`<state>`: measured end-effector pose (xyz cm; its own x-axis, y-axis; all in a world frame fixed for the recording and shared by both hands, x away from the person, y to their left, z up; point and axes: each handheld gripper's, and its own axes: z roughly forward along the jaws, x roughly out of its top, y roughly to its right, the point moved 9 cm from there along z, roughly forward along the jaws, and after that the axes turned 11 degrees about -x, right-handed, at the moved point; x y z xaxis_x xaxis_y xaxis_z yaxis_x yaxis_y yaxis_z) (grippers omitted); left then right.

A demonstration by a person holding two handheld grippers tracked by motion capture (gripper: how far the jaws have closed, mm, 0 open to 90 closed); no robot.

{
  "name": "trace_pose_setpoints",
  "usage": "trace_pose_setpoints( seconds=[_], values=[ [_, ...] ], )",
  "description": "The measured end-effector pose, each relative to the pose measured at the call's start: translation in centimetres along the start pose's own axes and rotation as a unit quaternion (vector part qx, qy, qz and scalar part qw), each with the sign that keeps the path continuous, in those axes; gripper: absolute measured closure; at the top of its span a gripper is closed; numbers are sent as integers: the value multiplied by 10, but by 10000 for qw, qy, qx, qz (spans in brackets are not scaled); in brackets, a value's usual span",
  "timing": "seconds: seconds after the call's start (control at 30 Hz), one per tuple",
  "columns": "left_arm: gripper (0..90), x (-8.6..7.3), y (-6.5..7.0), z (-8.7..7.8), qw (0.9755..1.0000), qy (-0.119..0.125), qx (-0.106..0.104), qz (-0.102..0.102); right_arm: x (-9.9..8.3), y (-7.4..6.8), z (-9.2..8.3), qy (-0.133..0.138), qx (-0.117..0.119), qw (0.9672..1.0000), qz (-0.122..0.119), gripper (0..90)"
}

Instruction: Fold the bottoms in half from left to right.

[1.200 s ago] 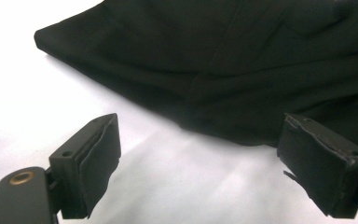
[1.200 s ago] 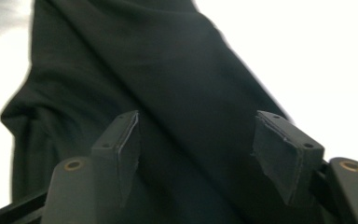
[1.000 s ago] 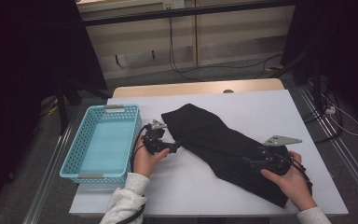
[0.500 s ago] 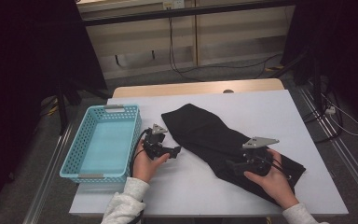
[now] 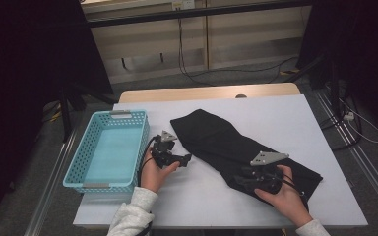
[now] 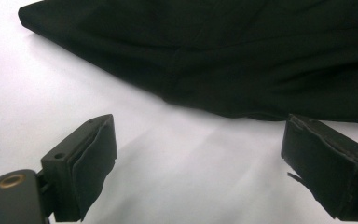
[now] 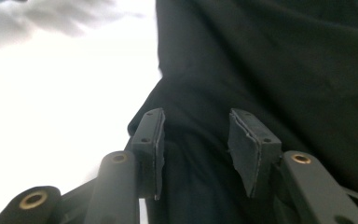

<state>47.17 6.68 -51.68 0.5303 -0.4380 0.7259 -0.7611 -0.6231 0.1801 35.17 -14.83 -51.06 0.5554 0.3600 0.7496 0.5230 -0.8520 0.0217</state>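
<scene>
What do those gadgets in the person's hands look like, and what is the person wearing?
Each hand holds a black tool. The left tool and the right tool each carry a grey three-cornered plate on top and trail a black cable. Seen close, the two jaws are dark grey blocks faced with black pads, joined by arms with brass-coloured rivets. The person wears light grey sleeves.
</scene>
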Motion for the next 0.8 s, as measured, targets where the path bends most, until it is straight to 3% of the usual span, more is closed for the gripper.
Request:
trace_pose_setpoints(
  seconds=[0.17, 0.3, 0.4, 0.47, 0.6, 0.8],
  values=[
    [103, 0, 0, 0, 10000, 2, -20, 6, -7, -11, 7, -121, 110, 9997, -163, 526],
    [103, 1, 0, 0, 10000, 21, -19, -10, -8, -17, 9, -75, 22, 9991, -405, 521],
    [103, 0, 0, 1, 10000, 26, -25, -19, -8, -17, 10, -26, -206, 9981, -580, 610],
    [103, 0, -1, 1, 10000, 37, -27, -43, -8, -17, 10, -9, -148, 9982, -577, 640],
    [103, 1, -1, 1, 10000, 60, -33, -62, -8, -17, 9, 16, -94, 9981, -606, 829],
    [103, 3, -2, 0, 9999, 105, -12, -98, -9, -20, 7, -1, 74, 9980, -625, 859]
  ],
)
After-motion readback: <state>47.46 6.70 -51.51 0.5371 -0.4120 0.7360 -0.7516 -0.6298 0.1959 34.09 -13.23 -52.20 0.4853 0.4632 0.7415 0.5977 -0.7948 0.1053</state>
